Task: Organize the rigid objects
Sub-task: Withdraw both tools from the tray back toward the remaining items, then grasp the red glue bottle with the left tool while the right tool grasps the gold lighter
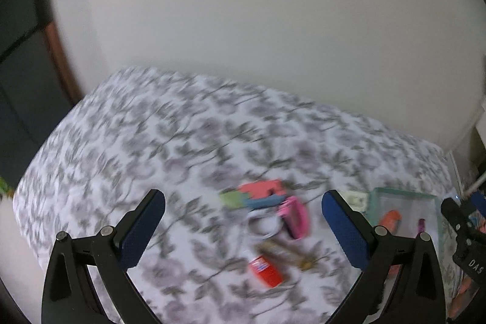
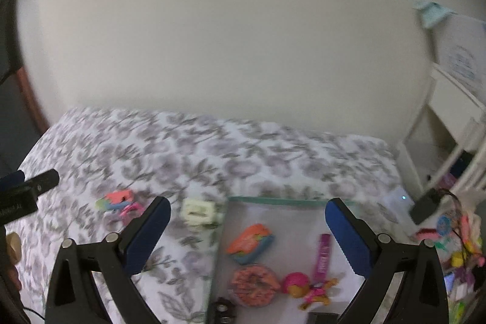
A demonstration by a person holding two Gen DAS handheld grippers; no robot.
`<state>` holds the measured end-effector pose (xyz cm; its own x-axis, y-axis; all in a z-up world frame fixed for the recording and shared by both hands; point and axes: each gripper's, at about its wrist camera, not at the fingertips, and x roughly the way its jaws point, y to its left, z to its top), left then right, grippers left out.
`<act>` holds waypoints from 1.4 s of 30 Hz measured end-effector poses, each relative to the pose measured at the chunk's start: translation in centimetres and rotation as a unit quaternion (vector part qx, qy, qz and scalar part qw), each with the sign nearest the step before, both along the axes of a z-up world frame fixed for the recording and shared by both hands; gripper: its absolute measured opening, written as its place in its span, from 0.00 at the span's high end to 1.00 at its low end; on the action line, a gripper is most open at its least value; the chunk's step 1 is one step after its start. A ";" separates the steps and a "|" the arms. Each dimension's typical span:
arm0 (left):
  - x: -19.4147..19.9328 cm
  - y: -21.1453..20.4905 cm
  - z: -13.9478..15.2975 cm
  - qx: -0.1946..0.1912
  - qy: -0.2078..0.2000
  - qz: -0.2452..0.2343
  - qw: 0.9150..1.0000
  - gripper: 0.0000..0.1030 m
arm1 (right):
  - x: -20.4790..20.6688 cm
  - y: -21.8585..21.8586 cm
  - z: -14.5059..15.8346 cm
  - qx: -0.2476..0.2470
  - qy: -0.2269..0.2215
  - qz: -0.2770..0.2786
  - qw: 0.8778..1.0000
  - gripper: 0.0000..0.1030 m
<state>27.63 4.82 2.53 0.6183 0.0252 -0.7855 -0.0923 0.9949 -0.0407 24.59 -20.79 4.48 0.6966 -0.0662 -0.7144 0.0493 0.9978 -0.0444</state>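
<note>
The left claw (image 1: 243,228) hangs with its jaws wide apart and empty over loose items on the floral-printed bed (image 1: 152,141): a pink oblong case (image 1: 294,216), a red cylindrical tube (image 1: 266,271) and a brownish stick (image 1: 285,254), all near the bed's front edge. Blur and the soft bedding could make a grasp slip. The right claw (image 2: 247,233), also spread and empty, hovers above the clear green-rimmed tray (image 2: 273,200) toward the right edge; crowded toys there, such as the pink speckled doughnut (image 2: 254,284), could be knocked.
</note>
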 end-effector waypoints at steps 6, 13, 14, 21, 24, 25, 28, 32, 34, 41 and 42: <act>-1.3 4.0 -4.4 -0.033 0.047 0.042 0.997 0.00 | 1.4 4.8 -4.3 0.018 0.049 0.078 0.996 0.00; -1.2 3.6 -9.4 -0.058 0.096 0.043 0.993 0.00 | 2.3 9.4 -11.2 0.048 0.130 0.144 0.980 0.01; -1.1 3.4 -10.0 -0.064 0.102 0.040 0.992 0.00 | 2.4 9.8 -12.0 0.052 0.139 0.149 0.978 0.02; -0.9 1.9 -13.4 -0.092 0.138 0.028 0.986 0.05 | 2.6 10.8 -15.3 0.075 0.172 0.159 0.969 0.12; -0.6 1.3 -14.4 -0.093 0.152 0.018 0.984 0.20 | 2.8 10.6 -16.1 0.081 0.182 0.158 0.967 0.14; -0.6 1.1 -14.7 -0.097 0.156 0.016 0.983 0.21 | 2.9 10.4 -16.4 0.077 0.185 0.155 0.967 0.14; -0.6 0.7 -15.1 -0.108 0.161 0.008 0.981 0.27 | 3.1 10.1 -16.6 0.080 0.188 0.150 0.967 0.15; -0.7 0.1 -15.2 -0.120 0.165 -0.006 0.979 0.37 | 3.1 10.2 -16.8 0.075 0.190 0.152 0.967 0.15; -0.7 -0.2 -15.2 -0.120 0.166 -0.011 0.979 0.38 | 3.1 10.1 -16.8 0.075 0.191 0.154 0.967 0.15; -0.4 -1.3 -15.5 -0.114 0.169 -0.017 0.979 0.38 | 2.9 9.8 -16.9 0.069 0.194 0.155 0.966 0.15; -0.3 -1.3 -15.5 -0.113 0.168 -0.017 0.979 0.39 | 2.9 9.8 -16.9 0.067 0.193 0.156 0.966 0.15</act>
<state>27.28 3.51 -12.93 0.3224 -0.1883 -0.9277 -0.1046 0.9669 -0.2326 27.49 -11.00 -12.42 0.3466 0.2158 -0.9128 -0.2495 0.9593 0.1321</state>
